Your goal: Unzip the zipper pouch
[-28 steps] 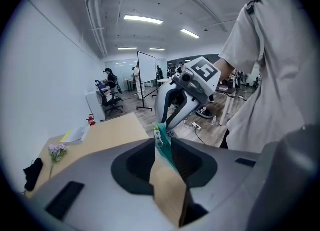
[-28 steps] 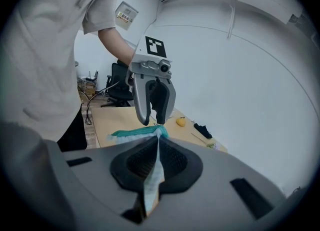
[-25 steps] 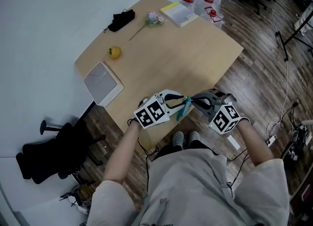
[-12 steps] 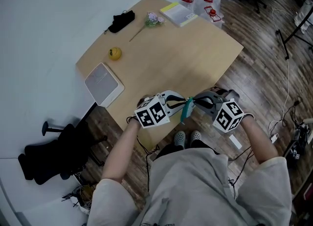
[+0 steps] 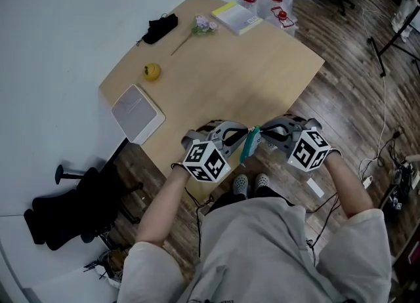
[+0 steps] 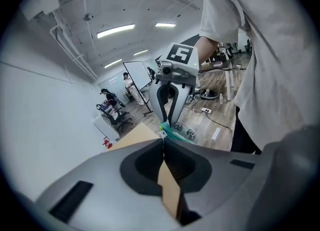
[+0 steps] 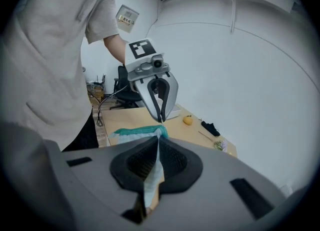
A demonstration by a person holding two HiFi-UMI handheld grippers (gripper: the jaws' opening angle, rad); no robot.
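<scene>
right gripper (image 7: 158,138) clamped on zipper pouch (image 7: 135,131) fabric; left gripper (image 6: 163,137) jaws just closed, pinching opposite end.

Only a teal sliver of the zipper pouch (image 5: 248,147) shows between the two tools in the head view. The left tool (image 6: 163,142), its jaws just closed, pinches a thin pale bit at the pouch's end, too small to name. The right tool (image 7: 158,142) hides the fabric's lower stretch.
</scene>
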